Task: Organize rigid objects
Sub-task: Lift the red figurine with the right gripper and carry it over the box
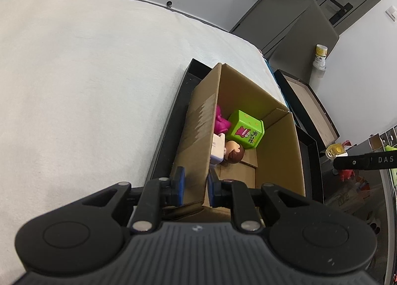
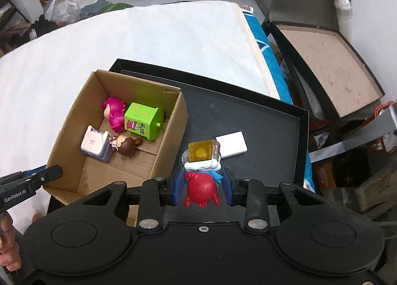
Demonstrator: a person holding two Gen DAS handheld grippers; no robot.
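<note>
- Clamped between blue pads of the right gripper [image 2: 203, 189]: a red-bodied toy figure [image 2: 201, 189] with a yellow block top, lifted clear of the black tray [image 2: 273, 121].
- Pinched shut on the near wall of the cardboard box [image 1: 196, 141]: the left gripper [image 1: 196, 189], steadying it from outside and inside.
- Already lying in the box: a green cube toy [image 2: 142, 121], a pink figure [image 2: 114, 112], a brown-haired doll [image 2: 127, 146] and a pale lilac toy [image 2: 95, 146].
- Probably next: carrying the figure left over the box's right-hand wall and lowering into the bare cardboard near the front before letting go.
- Worth watching: the box's raised wall edge between figure and floor, and the crowded far half, where a drop could land on other toys.
- Left on the tray beside the figure: a white flat block [image 2: 232, 144], likely still to be sorted.
- Beyond: white bedding [image 2: 148, 36] and an open brown case [image 2: 322, 56], well apart.
</note>
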